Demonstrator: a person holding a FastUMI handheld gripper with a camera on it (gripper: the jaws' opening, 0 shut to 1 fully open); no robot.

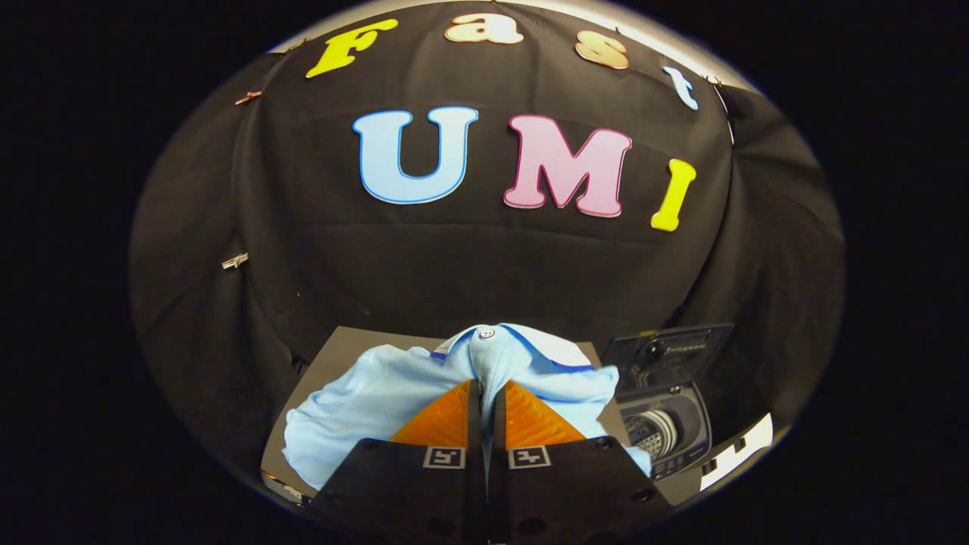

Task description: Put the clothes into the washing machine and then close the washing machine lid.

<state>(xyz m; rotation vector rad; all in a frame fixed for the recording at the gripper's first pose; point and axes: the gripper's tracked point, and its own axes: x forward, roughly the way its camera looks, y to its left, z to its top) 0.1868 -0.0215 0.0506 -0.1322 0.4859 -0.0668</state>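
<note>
A light blue polo shirt with a white, dark-edged collar and a button hangs from my gripper. Both fingers press on a fold of cloth just under the collar, and the shirt drapes down to either side of them, lifted off the grey table. To the right of the fingers stands a small top-loading washing machine. Its lid is tilted up at the back, and the ribbed metal drum shows inside the opening.
The grey table runs under the shirt, with its far edge against the black cloth wall. A white block with dark marks lies by the machine's near right corner.
</note>
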